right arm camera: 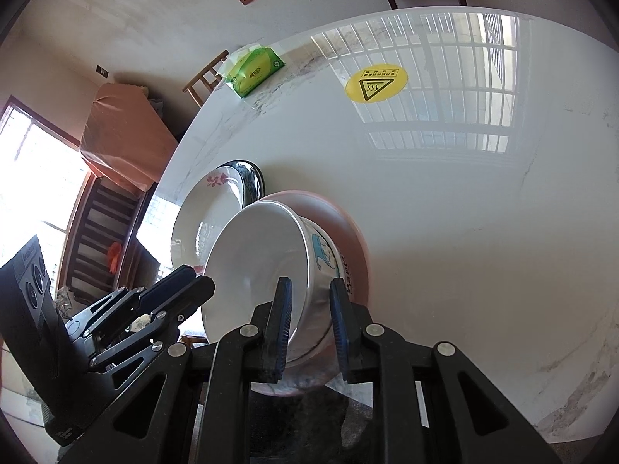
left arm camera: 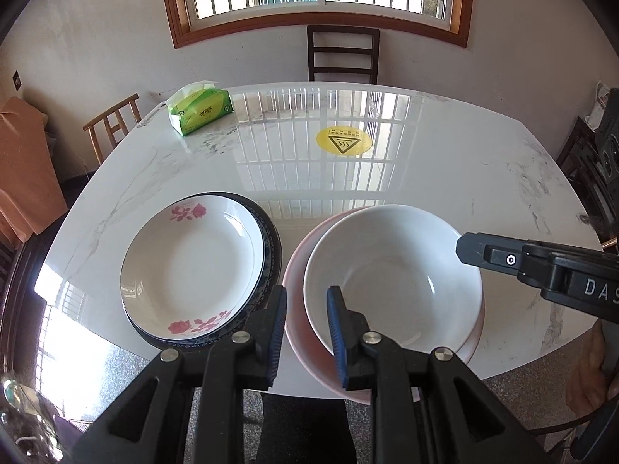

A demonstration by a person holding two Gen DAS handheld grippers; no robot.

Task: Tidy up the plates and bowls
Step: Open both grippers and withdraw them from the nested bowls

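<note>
A white bowl (left arm camera: 390, 282) sits inside a pink bowl (left arm camera: 298, 321) at the table's near edge. To its left a white plate with red roses (left arm camera: 193, 266) lies on a dark blue-rimmed plate (left arm camera: 271, 239). My left gripper (left arm camera: 305, 332) is open, its jaws straddling the near-left rims of the stacked bowls. My right gripper (right arm camera: 309, 324) has its jaws astride the white bowl's (right arm camera: 267, 270) rim, one finger inside and one outside by the cartoon print; whether the pads touch is unclear. The pink bowl (right arm camera: 348, 232) and rose plate (right arm camera: 205, 212) show behind it.
The white marble table (left arm camera: 425, 162) carries a green tissue pack (left arm camera: 201, 110) at the far left and a yellow heat sticker (left arm camera: 344, 141) in the middle. Chairs stand at the far side (left arm camera: 342, 54) and left (left arm camera: 112, 123). The bowls overhang the near table edge.
</note>
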